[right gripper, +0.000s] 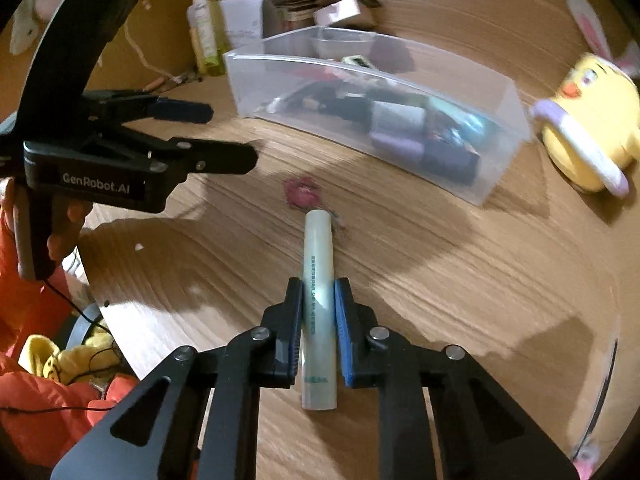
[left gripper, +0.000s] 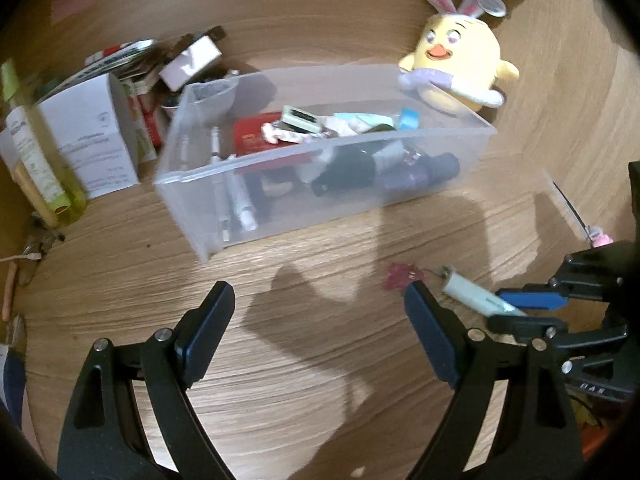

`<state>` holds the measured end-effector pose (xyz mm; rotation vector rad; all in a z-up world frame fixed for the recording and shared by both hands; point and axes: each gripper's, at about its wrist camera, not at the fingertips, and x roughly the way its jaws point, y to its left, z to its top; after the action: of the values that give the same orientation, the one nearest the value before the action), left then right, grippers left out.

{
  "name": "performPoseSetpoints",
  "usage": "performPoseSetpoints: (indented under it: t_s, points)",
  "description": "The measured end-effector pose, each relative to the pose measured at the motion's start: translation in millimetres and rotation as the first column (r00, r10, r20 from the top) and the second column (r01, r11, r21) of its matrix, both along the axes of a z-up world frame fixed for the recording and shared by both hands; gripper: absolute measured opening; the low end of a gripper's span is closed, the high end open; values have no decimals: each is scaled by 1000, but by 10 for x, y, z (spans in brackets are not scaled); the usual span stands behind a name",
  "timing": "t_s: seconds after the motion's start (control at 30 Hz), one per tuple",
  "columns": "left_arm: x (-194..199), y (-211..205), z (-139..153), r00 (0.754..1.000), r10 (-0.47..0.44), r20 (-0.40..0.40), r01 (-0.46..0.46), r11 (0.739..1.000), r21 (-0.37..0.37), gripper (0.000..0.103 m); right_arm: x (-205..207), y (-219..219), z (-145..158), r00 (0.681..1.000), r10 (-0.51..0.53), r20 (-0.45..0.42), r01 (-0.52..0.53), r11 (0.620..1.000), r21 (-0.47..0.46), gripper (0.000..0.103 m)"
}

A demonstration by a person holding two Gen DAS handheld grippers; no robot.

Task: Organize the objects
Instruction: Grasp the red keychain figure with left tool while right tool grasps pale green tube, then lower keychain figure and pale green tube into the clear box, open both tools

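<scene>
Pickup step: right tool clamped on the pale tube, which lies on the worktop near the clear bin. Left tool wide open, empty. Next, probably: lift, carry over far rim, release inside.

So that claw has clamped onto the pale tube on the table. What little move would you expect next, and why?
Probably a short lift. The right gripper is shut on the pale green tube, which still seems to lie on the wooden table. The clear plastic bin, already holding other small items, sits just beyond, so raising the tube clears the way to carry it over the bin's wall.
</scene>
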<state>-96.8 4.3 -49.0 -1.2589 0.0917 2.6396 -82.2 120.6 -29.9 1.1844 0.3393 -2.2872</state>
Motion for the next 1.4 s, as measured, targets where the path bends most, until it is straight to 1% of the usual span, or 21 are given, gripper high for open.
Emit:
performPoseSetpoints:
  t_s: [0.27,0.33,0.4,0.43,0.53,0.6,0.63,0.67,0.87,1.0,1.1,1.2,1.4]
  points:
    - [-90,355,-122,994,-96,45,97,995,-21,86,-28,363,11,989,-148,-18,148,989,-3,14]
    - [-105,413,-150,993,-106,53,107,994,-31,81,-75,454,11,981,-194,-23,194,981,-2,14]
    - [-148,462,-195,990,-114,78,117,992,-35,66,-118,511,18,976,-217,-17,217,976,-14,14]
    - [-168,474,-216,989,-116,90,119,992,-33,64,-142,549,21,973,-232,-14,232,973,-22,14]
    - [-181,501,-213,990,-121,78,124,992,-35,54,-184,615,31,965,-262,-13,261,964,-40,14]
    - [-174,516,-209,989,-134,68,137,990,-38,37,-208,621,37,962,-272,-12,271,961,-54,14]
    - [-168,522,-206,987,-144,67,146,989,-37,33,-217,627,41,961,-278,-12,276,959,-61,14]
    - [-166,532,-202,987,-147,65,150,988,-40,28,-223,629,42,960,-281,-13,279,958,-66,14]
    - [-166,527,-202,988,-148,52,151,988,-41,28,-231,630,81,958,-286,-22,283,955,-85,14]
    - [-122,482,-108,992,-126,16,126,991,-33,28,-212,594,178,958,-283,-41,278,955,-107,14]
    - [-74,413,58,994,-104,-32,104,995,-11,28,-216,559,281,959,-277,-60,268,955,-129,14]
    - [-46,317,285,993,-69,-94,71,997,18,28,-238,500,438,959,-267,-99,250,956,-155,14]
    - [-88,34,739,978,18,-207,-1,997,83,28,-362,373,795,948,-254,-194,216,956,-198,14]
